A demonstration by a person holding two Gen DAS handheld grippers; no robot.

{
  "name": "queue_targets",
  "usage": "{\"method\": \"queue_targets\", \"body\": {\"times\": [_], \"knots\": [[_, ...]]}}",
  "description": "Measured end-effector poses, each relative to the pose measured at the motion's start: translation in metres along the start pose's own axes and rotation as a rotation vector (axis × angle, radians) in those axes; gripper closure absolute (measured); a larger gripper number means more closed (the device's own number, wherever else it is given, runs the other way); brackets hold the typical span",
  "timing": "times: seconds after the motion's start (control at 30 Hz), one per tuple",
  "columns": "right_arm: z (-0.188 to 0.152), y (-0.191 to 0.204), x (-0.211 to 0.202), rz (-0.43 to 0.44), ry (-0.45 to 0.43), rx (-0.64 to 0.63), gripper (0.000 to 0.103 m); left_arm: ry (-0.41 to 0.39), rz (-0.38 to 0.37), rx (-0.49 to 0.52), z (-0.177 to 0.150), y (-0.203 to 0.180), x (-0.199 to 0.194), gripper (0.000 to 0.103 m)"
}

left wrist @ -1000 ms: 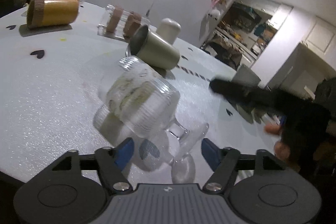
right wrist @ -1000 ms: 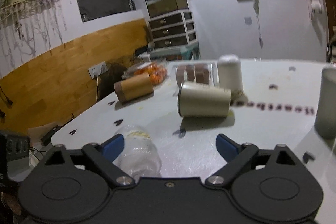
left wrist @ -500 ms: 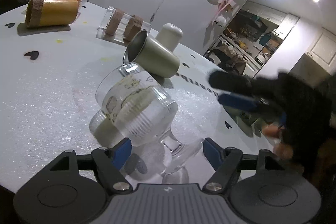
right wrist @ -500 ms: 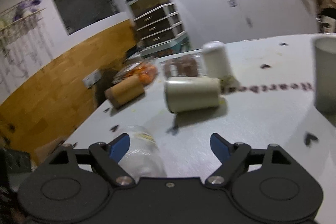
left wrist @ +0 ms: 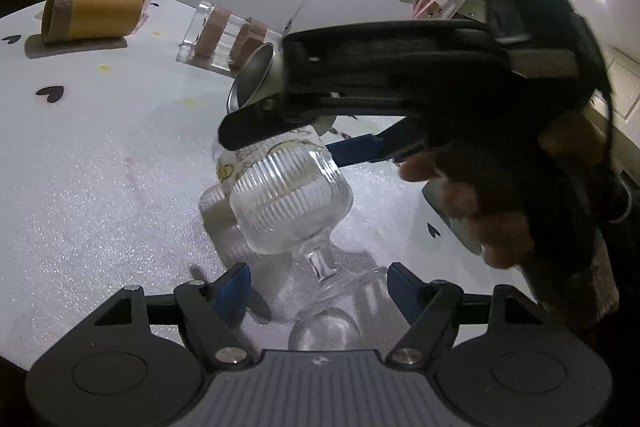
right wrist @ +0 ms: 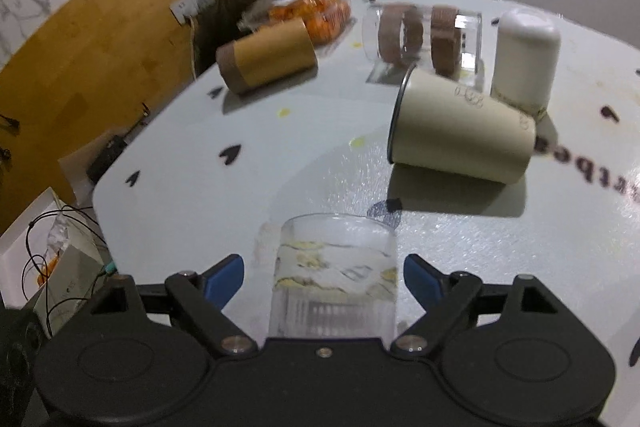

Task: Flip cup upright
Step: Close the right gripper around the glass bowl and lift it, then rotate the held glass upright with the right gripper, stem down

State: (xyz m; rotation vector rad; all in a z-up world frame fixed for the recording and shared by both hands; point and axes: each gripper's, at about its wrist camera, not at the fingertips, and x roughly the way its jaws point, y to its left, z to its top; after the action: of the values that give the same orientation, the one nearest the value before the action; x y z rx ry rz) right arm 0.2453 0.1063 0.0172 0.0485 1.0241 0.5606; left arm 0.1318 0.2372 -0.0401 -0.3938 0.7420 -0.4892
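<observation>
A clear ribbed stemmed glass cup (left wrist: 288, 203) lies tilted on its side on the white table (left wrist: 100, 155), foot toward me. My left gripper (left wrist: 318, 289) is open, its blue fingers either side of the cup's foot, not touching. My right gripper (right wrist: 322, 273) is open with the cup's bowl (right wrist: 336, 275) between its fingers, rim pointing away. In the left wrist view the right gripper (left wrist: 304, 131) straddles the cup from the right, one finger above the bowl and one beside it.
A cream tumbler (right wrist: 460, 135) lies on its side just beyond the glass. Behind it stand a white upturned cup (right wrist: 524, 59), a clear jar (right wrist: 424, 35) on its side, a brown cup (right wrist: 268, 55) on its side and a bag of oranges (right wrist: 316, 7).
My right gripper has swung in from the right and now straddles the glass cup's bowl. My left gripper has stayed open at the cup's foot. The cup has barely shifted.
</observation>
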Motion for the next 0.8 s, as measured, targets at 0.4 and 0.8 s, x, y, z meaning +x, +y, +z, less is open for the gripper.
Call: {"method": "queue_targets", "body": {"times": [0.4, 0.8], "knots": [[-0.008, -0.009, 0.002, -0.025, -0.008, 0.043, 0.029, 0.038, -0.036, 0.029, -0.004, -0.004, 0.0, 0.027], [-0.048, -0.024, -0.092, -0.159, -0.173, -0.025, 0.029, 0.02, 0.0, 0.077, -0.011, -0.017, 0.002, 0.026]]}}
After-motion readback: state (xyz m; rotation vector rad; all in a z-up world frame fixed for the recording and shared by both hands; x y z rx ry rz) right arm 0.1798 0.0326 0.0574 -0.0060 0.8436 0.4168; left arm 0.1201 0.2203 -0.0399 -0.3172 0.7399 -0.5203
